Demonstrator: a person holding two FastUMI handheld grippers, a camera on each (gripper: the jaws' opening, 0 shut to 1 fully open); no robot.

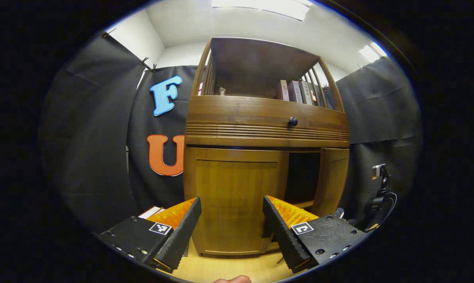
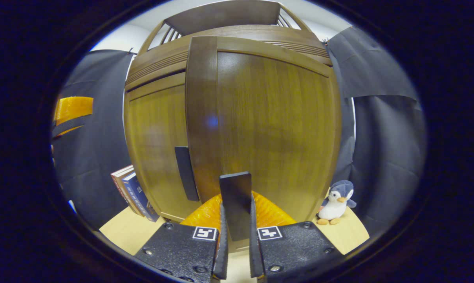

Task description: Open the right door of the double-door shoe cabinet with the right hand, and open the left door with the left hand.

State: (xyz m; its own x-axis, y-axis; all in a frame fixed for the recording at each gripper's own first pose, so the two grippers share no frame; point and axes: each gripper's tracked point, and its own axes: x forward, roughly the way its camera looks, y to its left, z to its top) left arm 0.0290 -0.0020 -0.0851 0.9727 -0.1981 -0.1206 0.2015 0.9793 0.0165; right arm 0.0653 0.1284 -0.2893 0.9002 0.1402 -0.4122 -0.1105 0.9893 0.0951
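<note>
Right door (image 1: 331, 181) swung partly out, its handle (image 2: 235, 204) pinched by right gripper (image 2: 235, 220). Left door (image 1: 233, 196) not yet opened, left gripper (image 1: 232, 220) spread wide before it.

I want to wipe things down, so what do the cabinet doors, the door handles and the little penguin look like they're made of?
Cabinet doors: brown wood or wood veneer, judging by the visible grain, with a glossy sheen that reflects light.
Door handles: flat dark bars with a matte look, perhaps metal or plastic; I cannot tell which.
Penguin: soft plush fabric, fuzzy at its edges.
</note>
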